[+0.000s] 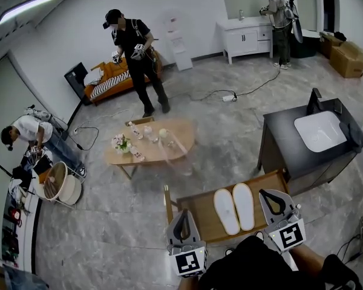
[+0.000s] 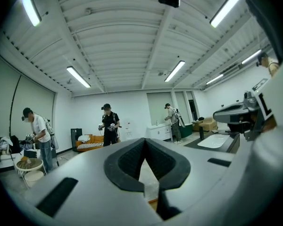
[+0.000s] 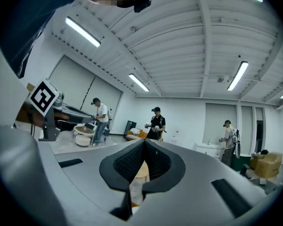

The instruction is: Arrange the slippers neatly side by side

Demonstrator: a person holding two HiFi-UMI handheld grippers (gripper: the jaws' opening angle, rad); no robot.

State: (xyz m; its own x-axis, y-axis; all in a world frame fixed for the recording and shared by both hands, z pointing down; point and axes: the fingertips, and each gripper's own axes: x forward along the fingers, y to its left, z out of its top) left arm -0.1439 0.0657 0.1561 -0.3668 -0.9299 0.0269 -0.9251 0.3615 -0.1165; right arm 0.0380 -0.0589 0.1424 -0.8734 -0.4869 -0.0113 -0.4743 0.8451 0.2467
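Two white slippers (image 1: 235,208) lie side by side, soles up, on a low wooden stand (image 1: 199,213) right in front of me. My left gripper (image 1: 182,221) hovers at the stand's left front corner, jaws shut and empty. On the other side, my right gripper (image 1: 276,199) is just right of the slippers, also shut with nothing in it. In the left gripper view the left gripper (image 2: 145,142) points level across the room. In the right gripper view the right gripper (image 3: 144,145) does the same. Neither gripper touches the slippers.
A dark cabinet with a white sink (image 1: 317,132) stands to the right of the stand. An oval wooden coffee table (image 1: 151,144) with small items is ahead. Three people (image 1: 136,56) stand or crouch further off, near an orange sofa (image 1: 112,77) and a white cabinet (image 1: 248,36).
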